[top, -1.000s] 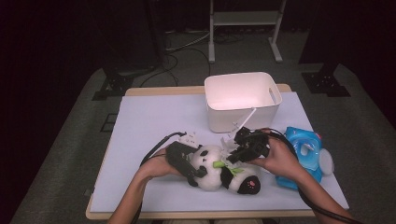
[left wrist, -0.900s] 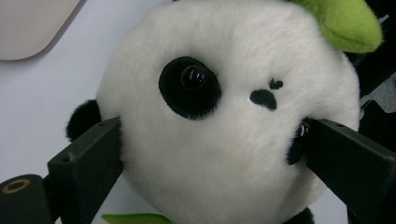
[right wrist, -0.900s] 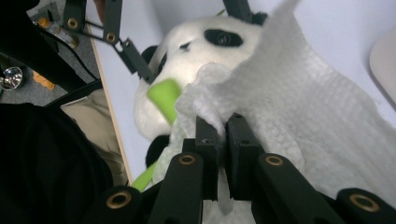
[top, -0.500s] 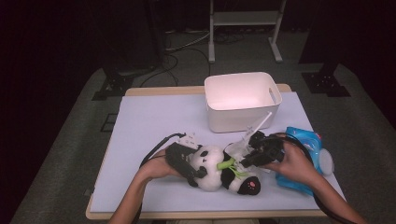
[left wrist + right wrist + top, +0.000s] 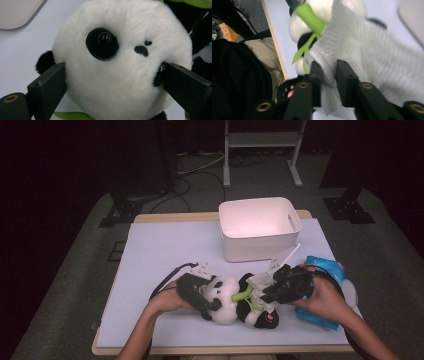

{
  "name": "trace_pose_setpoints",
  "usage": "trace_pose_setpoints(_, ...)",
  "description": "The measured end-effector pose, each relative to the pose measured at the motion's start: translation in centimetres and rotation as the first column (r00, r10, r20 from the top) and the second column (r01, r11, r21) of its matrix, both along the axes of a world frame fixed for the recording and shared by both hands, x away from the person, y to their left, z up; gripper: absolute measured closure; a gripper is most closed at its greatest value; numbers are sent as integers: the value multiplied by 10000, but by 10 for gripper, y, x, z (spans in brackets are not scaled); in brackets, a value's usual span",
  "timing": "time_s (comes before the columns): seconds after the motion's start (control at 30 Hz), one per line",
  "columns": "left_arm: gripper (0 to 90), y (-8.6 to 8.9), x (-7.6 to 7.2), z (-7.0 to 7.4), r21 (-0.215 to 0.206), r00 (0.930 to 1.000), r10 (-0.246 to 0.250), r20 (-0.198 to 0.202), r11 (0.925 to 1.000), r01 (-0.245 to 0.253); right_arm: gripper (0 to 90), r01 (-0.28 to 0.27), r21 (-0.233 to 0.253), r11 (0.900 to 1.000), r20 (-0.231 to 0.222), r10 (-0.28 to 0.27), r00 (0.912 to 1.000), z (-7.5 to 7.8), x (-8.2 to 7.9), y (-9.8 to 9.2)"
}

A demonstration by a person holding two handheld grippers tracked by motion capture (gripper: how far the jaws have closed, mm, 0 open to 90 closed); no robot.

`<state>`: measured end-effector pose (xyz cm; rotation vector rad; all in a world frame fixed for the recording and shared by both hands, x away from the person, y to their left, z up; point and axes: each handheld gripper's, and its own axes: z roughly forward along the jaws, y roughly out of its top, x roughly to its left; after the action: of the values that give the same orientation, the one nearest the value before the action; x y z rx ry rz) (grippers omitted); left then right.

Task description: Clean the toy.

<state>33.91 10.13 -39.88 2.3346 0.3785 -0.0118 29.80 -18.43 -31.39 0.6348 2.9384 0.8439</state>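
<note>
A black-and-white panda plush (image 5: 231,304) lies on its back near the table's front edge, with a green bamboo sprig (image 5: 308,15) at its chest. My left gripper (image 5: 212,302) is shut on the panda's head (image 5: 120,62), one jaw pressing into each side. A white cloth (image 5: 280,262) drapes over the panda's body, and one corner sticks up toward the bin. My right gripper (image 5: 267,295) is shut on that cloth (image 5: 374,55), whose fold is pinched between the jaws of the right gripper (image 5: 327,67).
A white, empty plastic bin (image 5: 260,227) stands just behind the panda. A blue plush toy (image 5: 325,270) lies at the right under the right hand. The pale table top (image 5: 165,250) has open room on the left.
My right gripper has shifted to the right and slightly nearer, drawing the white cloth with it. The left gripper and the panda's head have stayed put.
</note>
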Motion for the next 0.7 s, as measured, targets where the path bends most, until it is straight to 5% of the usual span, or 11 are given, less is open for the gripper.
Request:
trace_pose_setpoints(0.23,67,0,0,0,21,10000,-4,17,10000,4,567,371,-224,9991,807,-352,9961,8,5,-4)
trace_pose_setpoints(0.33,67,-1,-1,1,52,10000,-28,7,10000,28,551,691,-467,9965,800,-653,9947,2,10,-8)
trace_pose_setpoints(0.7,68,-2,-1,0,43,9990,184,-404,9998,-182,709,1155,-570,9917,1080,-1089,9882,-21,44,-4)
